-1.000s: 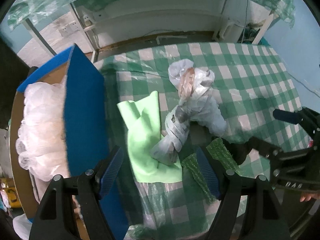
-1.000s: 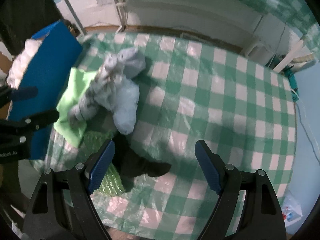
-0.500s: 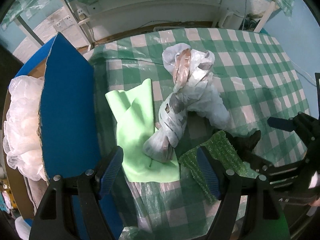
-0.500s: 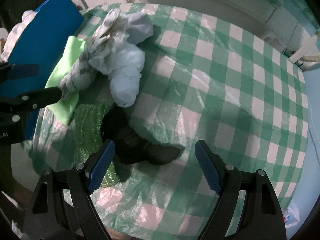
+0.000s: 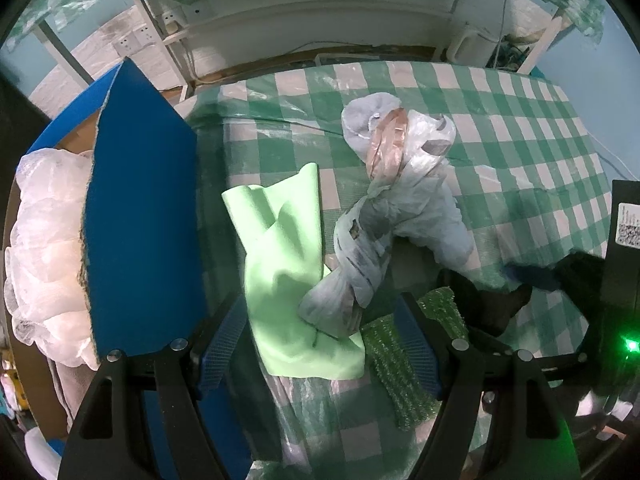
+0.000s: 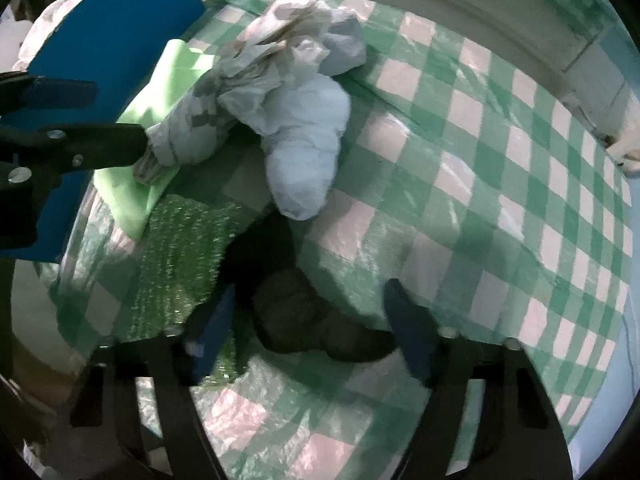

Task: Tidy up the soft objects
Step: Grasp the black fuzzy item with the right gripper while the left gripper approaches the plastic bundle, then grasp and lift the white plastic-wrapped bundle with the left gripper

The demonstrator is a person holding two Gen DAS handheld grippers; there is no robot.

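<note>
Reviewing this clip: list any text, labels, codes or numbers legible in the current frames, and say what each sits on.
No text can be read as words.
White sticker on the black body of the right gripper, at the right edge of the left wrist view: a QR-style code with small print above it, too small and blurred to read.
Twisted plastic bag: dark printed patches, not readable as letters.
Right wrist view: no text visible.

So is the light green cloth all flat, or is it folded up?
Folded, partly. The light green cloth lies on the checked table with one side doubled over, and the white plastic bundle rests on its corner.
</note>
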